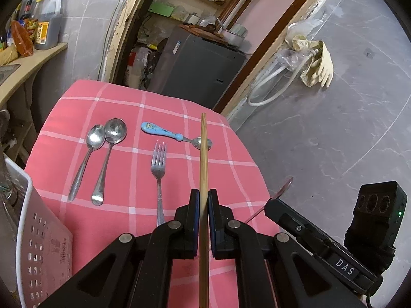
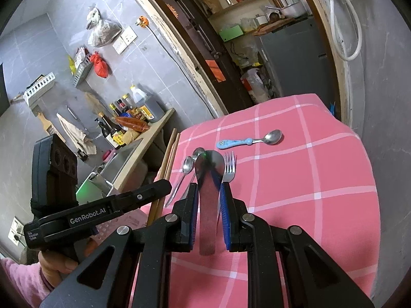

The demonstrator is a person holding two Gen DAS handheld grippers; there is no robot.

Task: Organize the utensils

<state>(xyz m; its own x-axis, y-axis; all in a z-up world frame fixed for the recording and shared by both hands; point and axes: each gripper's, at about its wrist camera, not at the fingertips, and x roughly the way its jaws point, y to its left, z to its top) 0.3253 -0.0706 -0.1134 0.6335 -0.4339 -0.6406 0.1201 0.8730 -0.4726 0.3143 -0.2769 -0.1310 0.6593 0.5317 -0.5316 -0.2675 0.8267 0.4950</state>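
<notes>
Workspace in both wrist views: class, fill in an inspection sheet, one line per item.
Surface: pink checked cloth.
Job's things: two steel spoons, fork, blue-handled spoon lying apart.
Clutter: white perforated basket at the cloth's left edge.
Grippers: left gripper shut on chopsticks; right gripper shut on a flat metal utensil.
Cables: white hose on the wall.
Surroundings: sauce bottles, grey fridge, rubber gloves.

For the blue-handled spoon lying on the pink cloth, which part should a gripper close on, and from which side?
Take the blue-handled spoon by its thick blue handle, coming down from above with the fingers across its width. It lies flat on the pink cloth, handle toward the left in both views, bowl toward the right; the handle is probably the bulkiest part, with open cloth on either side.
</notes>
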